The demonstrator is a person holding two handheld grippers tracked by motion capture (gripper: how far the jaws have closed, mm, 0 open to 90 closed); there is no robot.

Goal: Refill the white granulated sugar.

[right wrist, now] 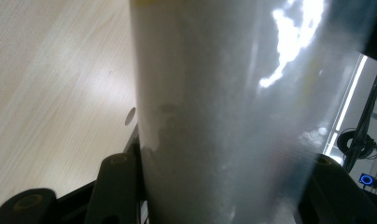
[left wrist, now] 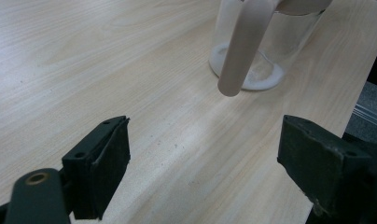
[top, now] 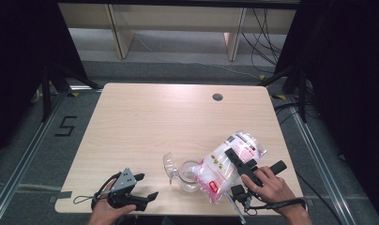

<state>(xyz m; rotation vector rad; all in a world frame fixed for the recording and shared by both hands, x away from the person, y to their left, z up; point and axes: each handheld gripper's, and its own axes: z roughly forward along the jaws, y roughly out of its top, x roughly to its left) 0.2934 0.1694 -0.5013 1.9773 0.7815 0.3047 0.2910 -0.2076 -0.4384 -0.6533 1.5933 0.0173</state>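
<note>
Fingers [right wrist: 116, 186] half-hidden behind bag [right wrist: 224, 116]

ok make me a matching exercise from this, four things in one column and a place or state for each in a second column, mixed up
Things:
1. left claw
2. right claw
3. clear jug
4. round hole

Places or states:
A. clamped on the bag of white powder, which tilts over the jug
B. stands on the table near its front edge, a little white powder in the bottom
C. open and holding nothing, near the table's front left corner
D. in the tabletop near the far edge

Pairs: 1-C, 2-A, 3-B, 4-D
</note>
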